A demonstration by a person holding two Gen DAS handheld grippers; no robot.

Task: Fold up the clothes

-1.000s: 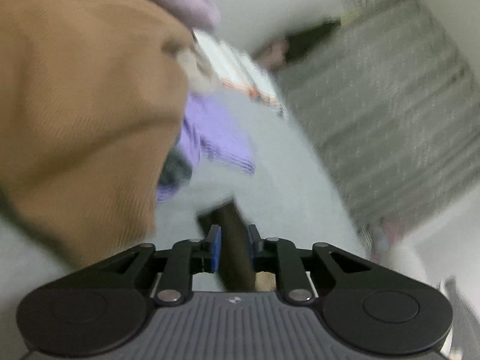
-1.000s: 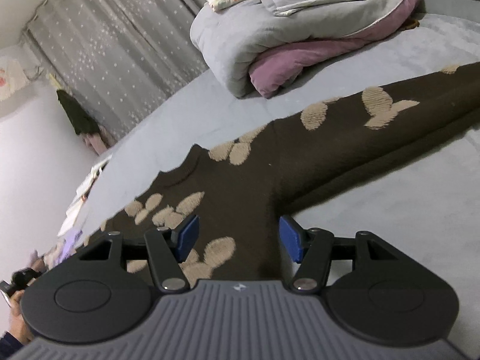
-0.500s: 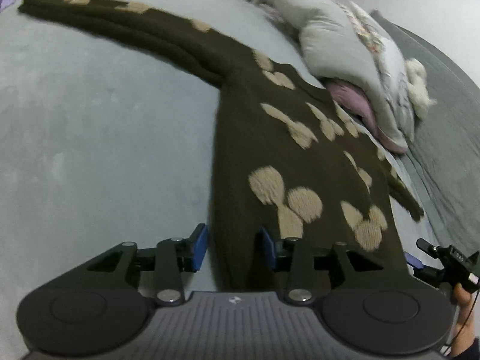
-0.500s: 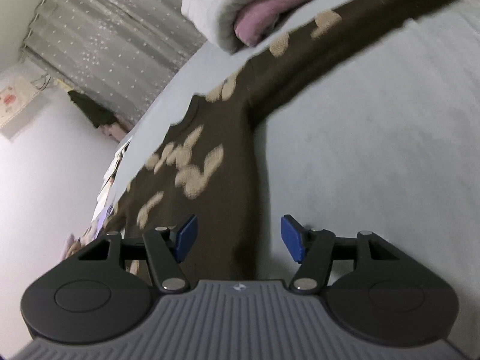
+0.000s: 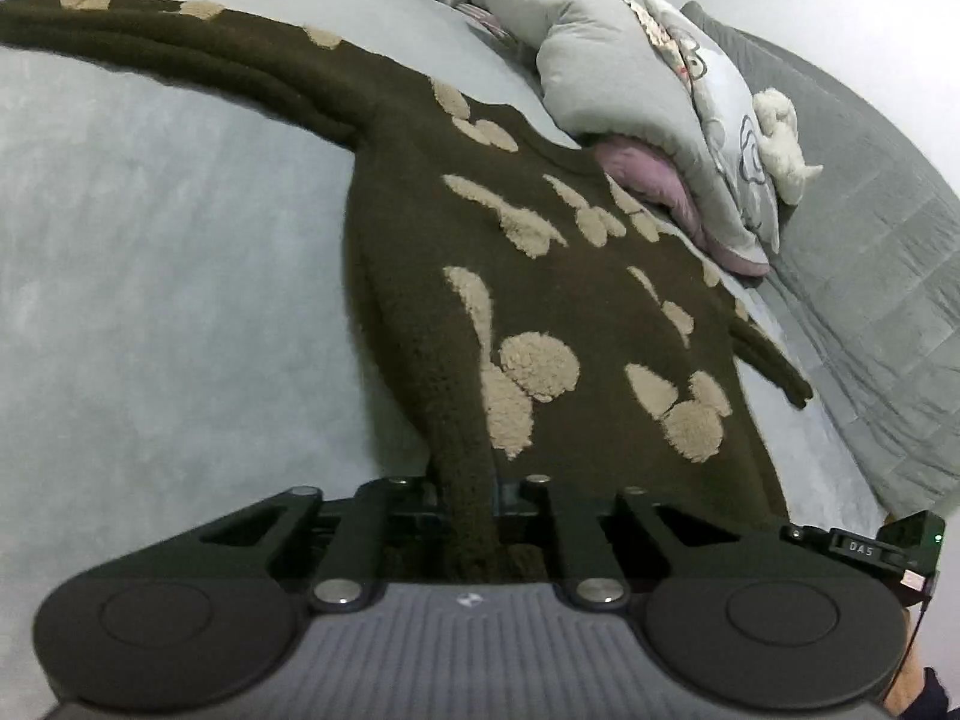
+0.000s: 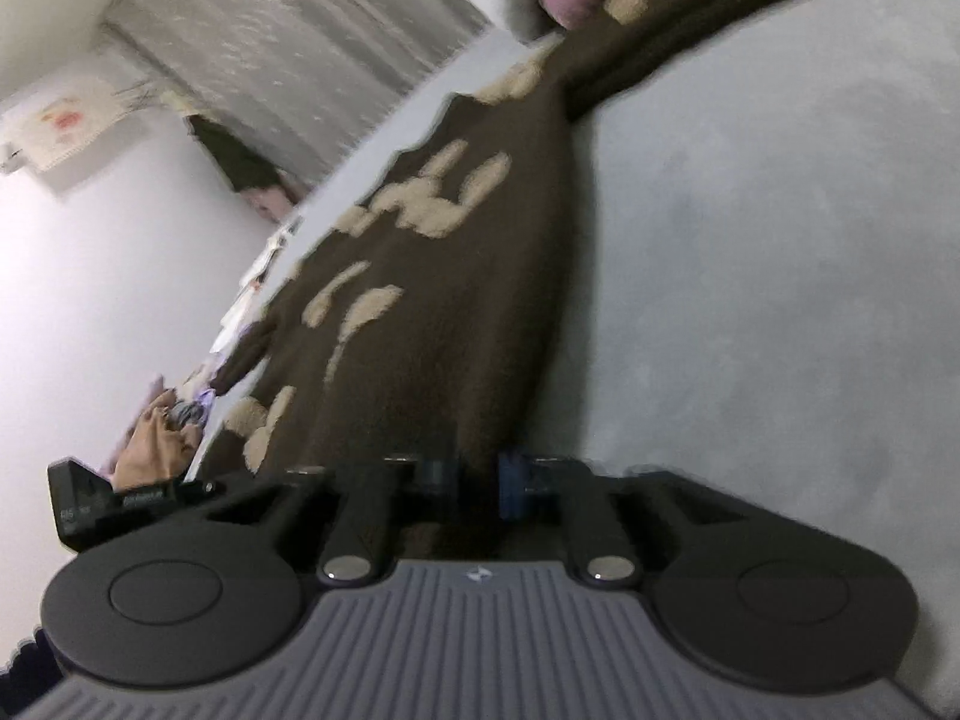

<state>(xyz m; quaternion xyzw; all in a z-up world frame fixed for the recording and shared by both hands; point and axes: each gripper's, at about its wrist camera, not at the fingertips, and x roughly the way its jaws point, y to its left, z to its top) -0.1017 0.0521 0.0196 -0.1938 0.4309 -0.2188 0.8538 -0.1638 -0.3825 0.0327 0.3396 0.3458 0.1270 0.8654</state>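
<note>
Sweater (image 5: 540, 300), dark brown with tan fuzzy patches, lies spread flat on the grey bed (image 5: 150, 270), body toward the grippers, 1 sleeve stretched far left, the other sleeve angled off right toward the grey headboard (image 5: 870, 240). Going left to right: bare bedding, then the left sleeve and side seam, then the body, then the pile of quilt (image 5: 630, 90) and pillows just past the collar, with a small plush toy (image 5: 780, 132) on top. Left gripper (image 5: 471, 510) is clenched on the bottom hem at the sweater's left corner, a ridge of knit pinched up between the fingers. Right gripper (image 6: 468, 480) looks clamped on the hem at the opposite corner, blue pads tight against the cloth, though this view is blurred by motion. A hand (image 6: 153, 444) on the other tool shows at lower left of the right view. Nothing is doubled over; the sweater is flat, both hem corners held. Risks from here: thick fuzzy knit could slip out of a shallow pinch if pulled fast; uneven lift between the 2 grippers would skew any fold line; the sleeves lie wide apart and could drag or bunch under the body; the collar sits near the quilt pile, so a hem carried forward could catch on it.
</note>
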